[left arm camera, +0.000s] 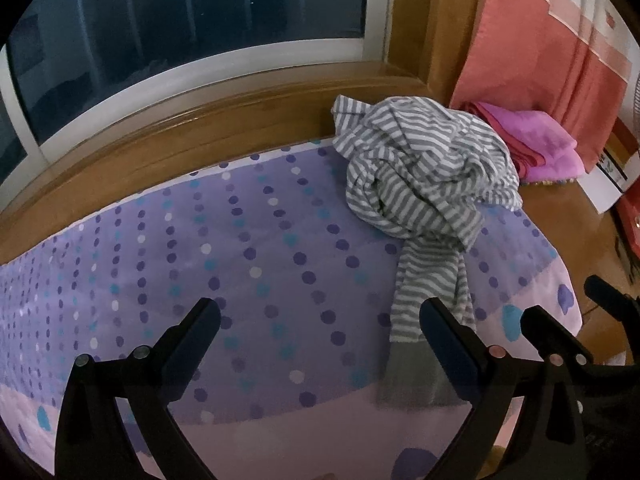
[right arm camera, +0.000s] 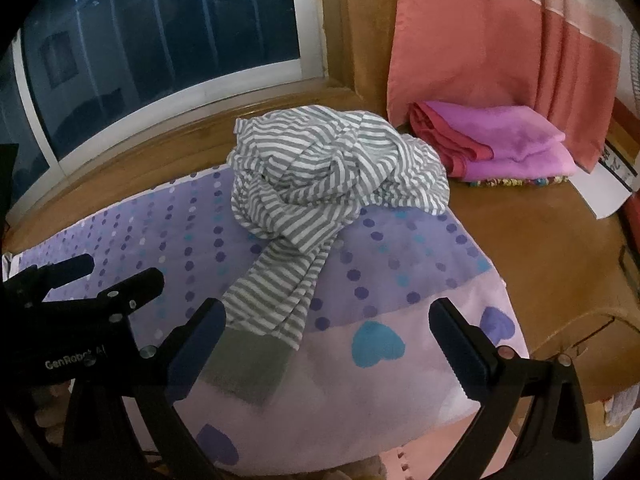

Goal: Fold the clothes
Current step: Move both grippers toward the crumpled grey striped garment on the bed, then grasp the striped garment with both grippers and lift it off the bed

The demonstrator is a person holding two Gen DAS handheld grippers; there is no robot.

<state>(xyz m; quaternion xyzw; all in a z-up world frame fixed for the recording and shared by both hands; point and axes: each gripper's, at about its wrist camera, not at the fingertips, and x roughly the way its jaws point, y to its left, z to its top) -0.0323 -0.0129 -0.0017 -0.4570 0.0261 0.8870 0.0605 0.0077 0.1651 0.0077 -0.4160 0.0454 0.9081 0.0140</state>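
A: What is on the bed?

B: A grey and white striped soft shirt point(left arm camera: 424, 176) all bunched up in a heap. It sits on the purple bed cover with dots and hearts point(left arm camera: 240, 264). In the left camera the heap is at about 1 o'clock. In the right camera it is near 12 o'clock.

A: Is all of it in the heap?

B: No. One long striped sleeve point(right arm camera: 276, 292) hangs down from the heap toward the cameras. It ends in a plain grey cuff point(right arm camera: 248, 368) that lies flat on the cover.

A: Where is the left gripper point(left arm camera: 320, 320)?

B: It is low over the cover. Its black fingers point(left arm camera: 200, 328) are spread wide, with nothing between them. The right-hand finger is just in front of the cuff.

A: And the right gripper point(right arm camera: 328, 320)?

B: Its black fingers point(right arm camera: 460, 340) are wide apart too, and empty. The cuff is beside the left-hand finger, at about 7 o'clock.

A: What else is there?

B: A pile of folded pink and red cloths point(right arm camera: 500, 144) at 2 o'clock, on the brown wooden ledge point(right arm camera: 520, 232). A salmon pink curtain point(right arm camera: 500, 40) hangs behind it. A dark window with a white frame point(left arm camera: 180, 32) is at 11 o'clock.
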